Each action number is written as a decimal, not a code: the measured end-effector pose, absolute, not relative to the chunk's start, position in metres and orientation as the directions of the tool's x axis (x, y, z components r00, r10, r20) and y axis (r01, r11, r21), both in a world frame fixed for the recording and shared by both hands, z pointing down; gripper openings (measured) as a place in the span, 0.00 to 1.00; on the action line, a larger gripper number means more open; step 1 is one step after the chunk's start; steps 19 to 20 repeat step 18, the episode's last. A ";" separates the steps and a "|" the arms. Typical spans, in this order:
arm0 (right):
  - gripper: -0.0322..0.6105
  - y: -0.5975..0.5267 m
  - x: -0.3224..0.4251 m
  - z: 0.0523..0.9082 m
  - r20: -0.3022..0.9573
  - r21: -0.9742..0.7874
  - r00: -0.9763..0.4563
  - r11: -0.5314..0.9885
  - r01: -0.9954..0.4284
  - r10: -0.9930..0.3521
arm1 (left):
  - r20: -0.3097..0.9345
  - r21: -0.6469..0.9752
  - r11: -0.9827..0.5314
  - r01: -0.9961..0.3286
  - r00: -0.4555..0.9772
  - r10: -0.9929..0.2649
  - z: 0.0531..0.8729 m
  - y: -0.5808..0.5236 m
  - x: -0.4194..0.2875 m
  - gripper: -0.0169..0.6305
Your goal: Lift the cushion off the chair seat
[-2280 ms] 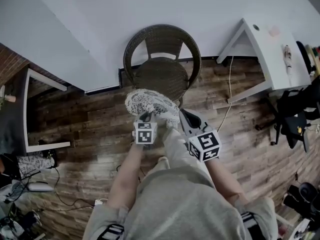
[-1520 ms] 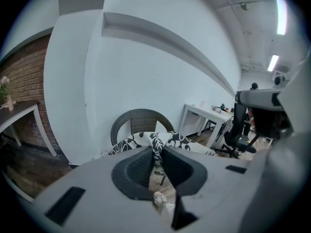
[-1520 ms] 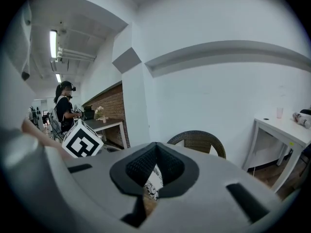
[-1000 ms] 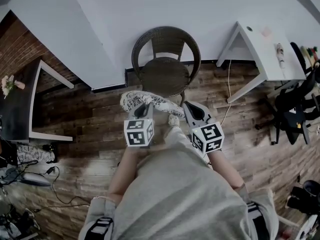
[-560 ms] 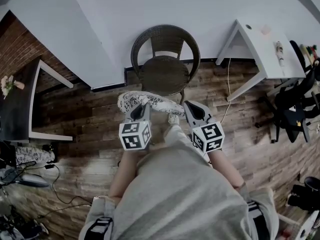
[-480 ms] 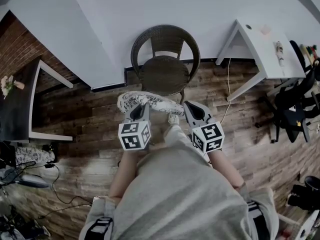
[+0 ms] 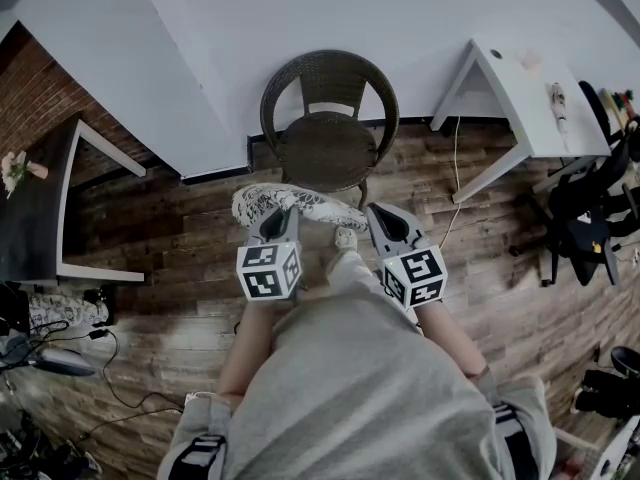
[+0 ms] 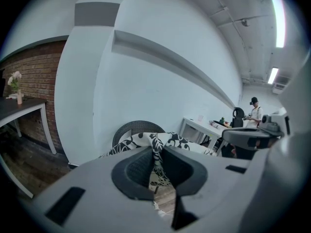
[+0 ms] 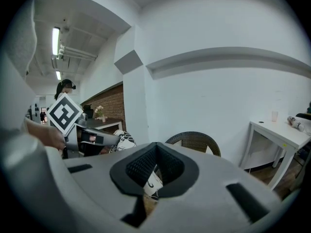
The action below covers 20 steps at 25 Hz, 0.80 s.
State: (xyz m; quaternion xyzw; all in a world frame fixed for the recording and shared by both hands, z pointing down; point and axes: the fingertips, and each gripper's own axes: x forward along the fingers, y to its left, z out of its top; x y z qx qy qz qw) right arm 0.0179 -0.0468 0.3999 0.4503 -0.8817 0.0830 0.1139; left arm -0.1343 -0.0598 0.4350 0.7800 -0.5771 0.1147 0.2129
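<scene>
The round wicker chair (image 7: pixel 328 118) stands against the white wall with its dark seat bare. The leaf-patterned cushion (image 7: pixel 295 206) hangs in the air in front of the chair, over the wood floor. My left gripper (image 7: pixel 283 211) is shut on the cushion's near edge; in the left gripper view a fold of the cushion (image 8: pixel 160 142) is pinched between the pads. My right gripper (image 7: pixel 383 211) hovers to the right of the cushion, apart from it. Its jaws meet at the tips with nothing between them (image 9: pixel 155 147). The right gripper view also shows the chair (image 9: pixel 194 142).
A white table (image 7: pixel 530 98) stands to the chair's right with a cable (image 7: pixel 455 188) trailing over the floor. A dark table (image 7: pixel 60 208) is at the left by the brick wall. An office chair (image 7: pixel 590 228) sits far right. The person's shoe (image 7: pixel 345 238) is below the cushion.
Since the oldest frame the cushion has come away from the chair's front edge toward the person. Over the last second the left gripper and cushion drifted slightly left; the right gripper kept still.
</scene>
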 end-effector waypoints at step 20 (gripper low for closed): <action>0.05 -0.051 0.026 0.402 0.285 -0.043 -0.558 0.571 -0.820 -0.779 | 0.435 0.197 -0.246 -0.949 0.310 -0.845 0.438 -0.063 -0.128 0.10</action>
